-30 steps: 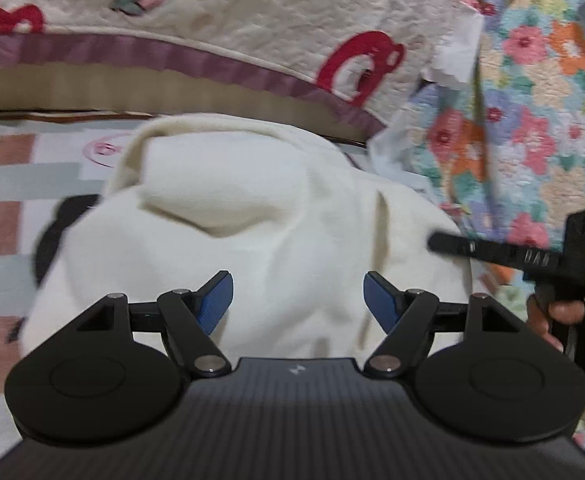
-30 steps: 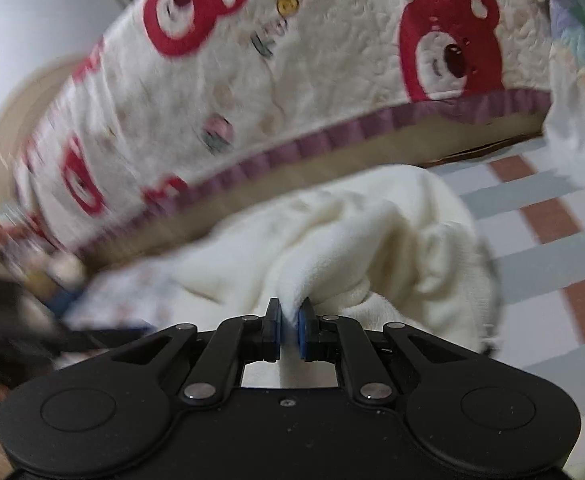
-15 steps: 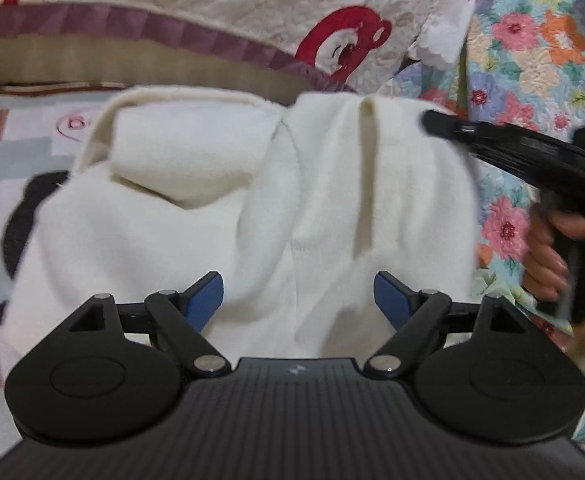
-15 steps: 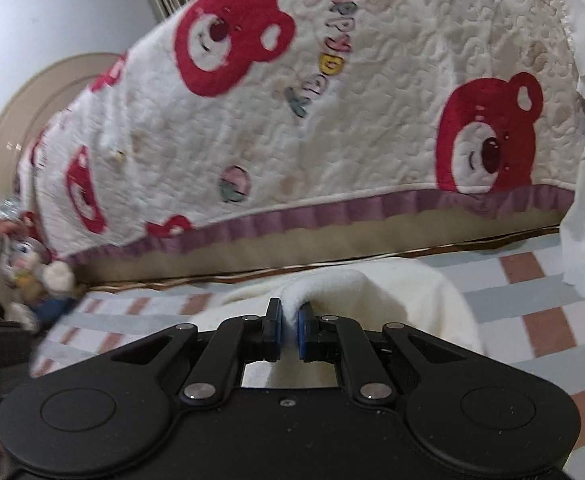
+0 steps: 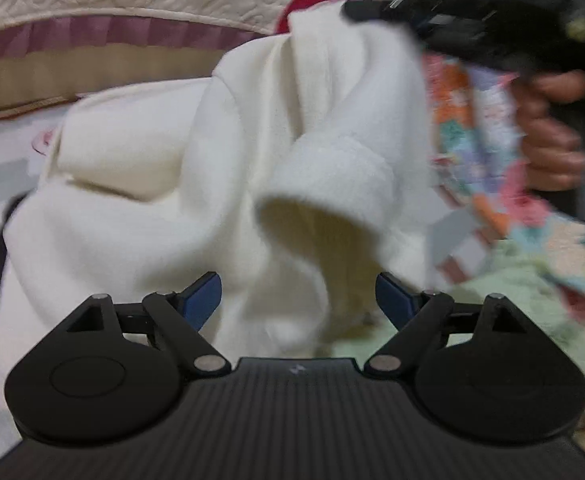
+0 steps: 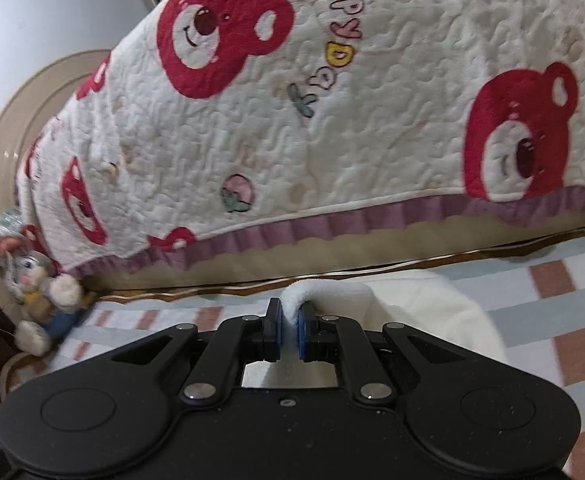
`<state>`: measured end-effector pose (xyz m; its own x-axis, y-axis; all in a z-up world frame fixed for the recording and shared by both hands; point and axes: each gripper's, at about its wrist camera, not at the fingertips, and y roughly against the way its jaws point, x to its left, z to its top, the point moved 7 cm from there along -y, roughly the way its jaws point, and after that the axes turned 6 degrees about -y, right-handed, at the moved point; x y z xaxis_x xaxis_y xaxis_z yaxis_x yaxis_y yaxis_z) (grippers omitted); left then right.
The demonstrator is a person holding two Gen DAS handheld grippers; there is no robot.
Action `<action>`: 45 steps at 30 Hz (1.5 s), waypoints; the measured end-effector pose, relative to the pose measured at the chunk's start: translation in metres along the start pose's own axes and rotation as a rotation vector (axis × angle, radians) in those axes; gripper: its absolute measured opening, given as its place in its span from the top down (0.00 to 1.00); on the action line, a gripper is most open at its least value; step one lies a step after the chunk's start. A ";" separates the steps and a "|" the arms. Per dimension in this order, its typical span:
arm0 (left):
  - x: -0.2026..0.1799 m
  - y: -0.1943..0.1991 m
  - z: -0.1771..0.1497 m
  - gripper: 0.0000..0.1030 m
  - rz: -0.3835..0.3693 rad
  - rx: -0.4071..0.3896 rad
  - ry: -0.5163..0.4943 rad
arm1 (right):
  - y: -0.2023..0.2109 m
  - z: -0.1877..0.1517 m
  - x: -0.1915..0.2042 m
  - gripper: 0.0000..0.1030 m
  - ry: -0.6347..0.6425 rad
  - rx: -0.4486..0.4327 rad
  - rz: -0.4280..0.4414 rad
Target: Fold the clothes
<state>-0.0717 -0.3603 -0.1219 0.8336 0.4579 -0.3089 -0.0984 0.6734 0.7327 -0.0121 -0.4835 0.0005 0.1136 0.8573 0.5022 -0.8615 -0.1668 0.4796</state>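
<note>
A cream fleece garment (image 5: pixel 152 208) lies bunched on a striped mat, one part lifted high at the right with an open sleeve cuff (image 5: pixel 332 184) hanging down. My left gripper (image 5: pixel 298 298) is open, low over the garment, with nothing between its blue pads. In the left wrist view my right gripper (image 5: pixel 372 12) appears at the top right, held by a hand (image 5: pixel 548 148), pulling the cloth up. From its own camera, my right gripper (image 6: pixel 290 330) is shut on a fold of the cream garment (image 6: pixel 420 312).
A quilted bear-print bedspread (image 6: pixel 332 112) with a purple frill hangs behind. A floral quilt (image 5: pixel 484 152) lies to the right. A plush toy (image 6: pixel 36 280) sits at the left by the bed. The striped mat (image 6: pixel 564 312) stretches to the right.
My right gripper has risen with the garment's fold, lifting that side up so a sleeve cuff now hangs free. My left gripper stayed open and moved slightly.
</note>
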 end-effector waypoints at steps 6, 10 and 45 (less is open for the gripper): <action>0.030 0.035 0.020 0.95 0.159 -0.091 0.063 | 0.028 -0.034 0.009 0.84 0.160 -0.014 -0.026; 0.056 0.083 0.036 0.95 0.240 -0.226 0.143 | 0.053 -0.071 -0.008 0.61 0.199 -0.032 -0.135; 0.183 0.228 -0.007 0.94 0.452 -0.606 0.419 | -0.051 -0.243 -0.005 0.30 0.221 0.368 -0.222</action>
<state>0.0546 -0.1194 -0.0156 0.3869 0.8525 -0.3514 -0.7443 0.5137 0.4267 -0.0887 -0.3604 -0.2016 0.1323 0.9681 0.2129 -0.5919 -0.0951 0.8004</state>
